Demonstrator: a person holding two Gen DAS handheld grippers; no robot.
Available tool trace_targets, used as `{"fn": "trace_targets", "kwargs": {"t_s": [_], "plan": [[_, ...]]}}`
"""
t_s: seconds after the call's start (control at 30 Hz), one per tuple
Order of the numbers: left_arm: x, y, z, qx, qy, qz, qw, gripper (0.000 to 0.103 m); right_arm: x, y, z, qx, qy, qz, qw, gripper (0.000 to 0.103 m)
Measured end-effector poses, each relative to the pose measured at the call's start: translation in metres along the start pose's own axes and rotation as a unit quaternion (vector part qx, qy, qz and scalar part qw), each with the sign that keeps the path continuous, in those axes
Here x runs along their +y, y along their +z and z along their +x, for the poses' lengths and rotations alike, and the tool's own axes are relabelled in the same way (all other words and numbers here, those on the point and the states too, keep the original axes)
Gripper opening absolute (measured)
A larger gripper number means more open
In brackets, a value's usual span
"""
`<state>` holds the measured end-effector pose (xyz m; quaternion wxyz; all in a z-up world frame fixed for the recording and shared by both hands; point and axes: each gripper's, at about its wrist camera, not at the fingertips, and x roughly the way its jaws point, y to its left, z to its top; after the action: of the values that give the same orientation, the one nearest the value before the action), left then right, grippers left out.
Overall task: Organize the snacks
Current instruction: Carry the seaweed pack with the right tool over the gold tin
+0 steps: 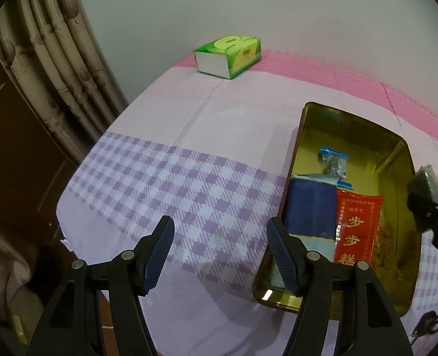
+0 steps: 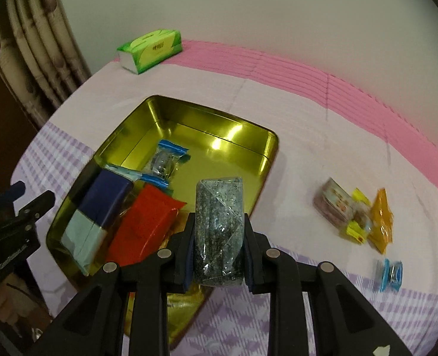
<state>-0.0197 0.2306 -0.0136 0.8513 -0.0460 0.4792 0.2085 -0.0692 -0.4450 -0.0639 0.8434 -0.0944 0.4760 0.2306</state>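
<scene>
A gold tin (image 2: pixel 189 112) lies on the checked tablecloth. Inside it are a blue and pale teal packet (image 2: pixel 100 216), a red packet (image 2: pixel 144 225) and a small clear packet with blue ends (image 2: pixel 165 160). My right gripper (image 2: pixel 219 219) is shut on a clear, dark-speckled snack packet (image 2: pixel 219 195), which it holds above the tin's near right part. The left wrist view shows the tin (image 1: pixel 352 130), the red packet (image 1: pixel 358 228) and the right gripper (image 1: pixel 426 201) at the right edge. My left gripper (image 1: pixel 219 252) is open and empty over the cloth, left of the tin.
Several loose snacks lie on the cloth right of the tin: a pinkish pack (image 2: pixel 337 207), an orange packet (image 2: pixel 382 219) and a small blue-ended one (image 2: pixel 390 270). A green tissue pack (image 2: pixel 150 49) sits at the far left by the wall. A curtain (image 1: pixel 55 59) hangs beyond the table's left edge.
</scene>
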Motion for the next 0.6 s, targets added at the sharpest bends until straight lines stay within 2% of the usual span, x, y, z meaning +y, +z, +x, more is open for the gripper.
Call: {"fn": "trace_targets", "kwargs": {"t_s": [0.2,0.43,0.5,0.53,0.6], "plan": [[0.000,0.000,0.001,0.004,-0.002,-0.001,1.0000,0.065,0.002,0.007,0.002,0.000,-0.018,-0.016,1.000,0.024],[-0.001,0.000,0.002,0.004,-0.001,-0.001,1.0000,0.065,-0.001,-0.003,-0.006,-0.011,-0.032,-0.025,0.999,0.024],[-0.001,0.000,0.002,0.004,-0.002,-0.002,1.0000,0.066,-0.002,-0.003,-0.005,-0.010,-0.027,-0.023,0.999,0.024],[-0.001,0.000,0.002,0.004,-0.002,-0.002,1.0000,0.065,-0.002,0.012,-0.006,-0.009,-0.024,-0.020,0.999,0.024],[-0.001,0.000,0.002,0.004,-0.001,-0.002,1.0000,0.065,-0.005,0.007,-0.008,-0.007,-0.020,-0.019,1.000,0.024]]}}
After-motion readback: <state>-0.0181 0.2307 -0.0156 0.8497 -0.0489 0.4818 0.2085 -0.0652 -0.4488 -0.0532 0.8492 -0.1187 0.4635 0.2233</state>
